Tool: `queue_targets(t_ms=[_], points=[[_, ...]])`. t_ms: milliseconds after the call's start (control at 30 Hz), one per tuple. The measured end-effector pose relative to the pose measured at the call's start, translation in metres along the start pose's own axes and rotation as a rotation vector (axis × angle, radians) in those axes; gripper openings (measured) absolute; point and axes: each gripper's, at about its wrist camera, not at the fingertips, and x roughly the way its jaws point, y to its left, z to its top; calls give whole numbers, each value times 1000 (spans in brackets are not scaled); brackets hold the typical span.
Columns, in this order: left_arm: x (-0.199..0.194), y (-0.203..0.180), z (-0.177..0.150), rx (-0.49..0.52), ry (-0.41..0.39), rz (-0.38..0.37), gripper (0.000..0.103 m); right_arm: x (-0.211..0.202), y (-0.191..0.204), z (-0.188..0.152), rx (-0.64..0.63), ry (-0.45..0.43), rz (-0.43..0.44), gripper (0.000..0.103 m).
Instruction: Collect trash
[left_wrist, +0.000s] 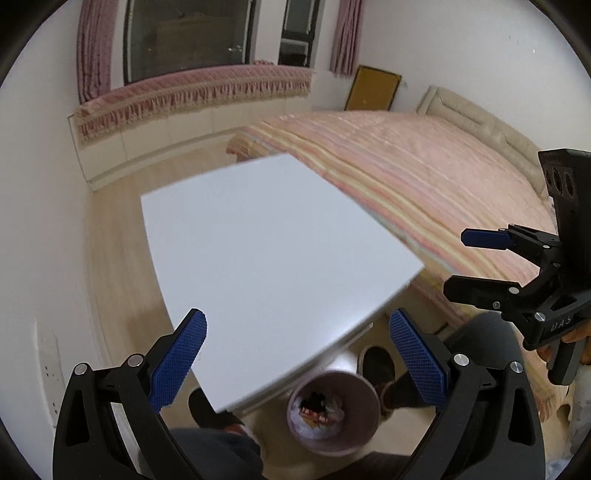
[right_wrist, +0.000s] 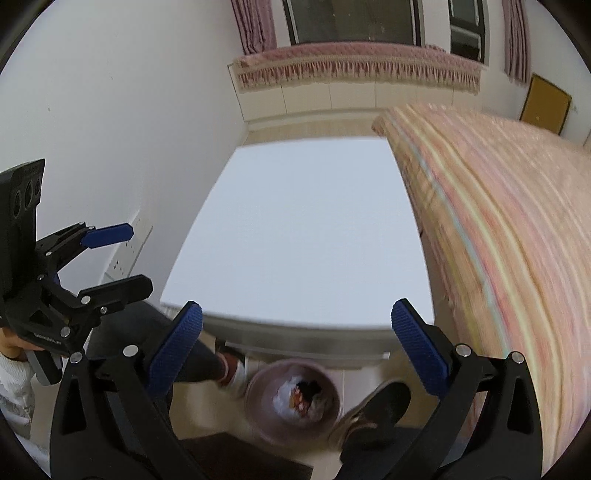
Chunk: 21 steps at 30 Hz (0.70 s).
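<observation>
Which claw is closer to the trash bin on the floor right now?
Neither clearly. The left claw and right claw both hang open and empty above the trash bin, side by side at a similar height.

White walls (left_wrist: 33, 184) enclose a pale wood floor (left_wrist: 118, 236). A white table (left_wrist: 266, 258) fills frame centre. A striped pink bed (left_wrist: 424, 177) lies right. Upper frame: dark window (left_wrist: 188, 37), pink curtains (left_wrist: 94, 48), fringed sill cover (left_wrist: 192, 92).

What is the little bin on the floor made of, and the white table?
The bin looks like smooth pinkish plastic: thin, even round rim, with a white liner bag inside. The white table looks like matt painted or laminated board: flat, even, no grain showing.
</observation>
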Motion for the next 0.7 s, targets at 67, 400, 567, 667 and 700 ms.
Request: queue_targets(t_ms=[67, 400, 567, 667, 700], points=[[-3, 4, 9, -13, -16, -4, 95, -1, 1, 12, -12, -19, -2, 100], [-3, 8, 29, -12, -45, 14, 97, -1, 6, 41, -41, -63, 17, 100], [-1, 8, 31, -19, -44, 12, 97, -3, 8, 43, -49, -67, 20, 100], [-3, 8, 33, -23, -50, 19, 97, -2, 8, 44, -50, -64, 22, 100], [-3, 9, 34, -27, -53, 24, 97, -2, 8, 44, -52, -63, 22, 100]])
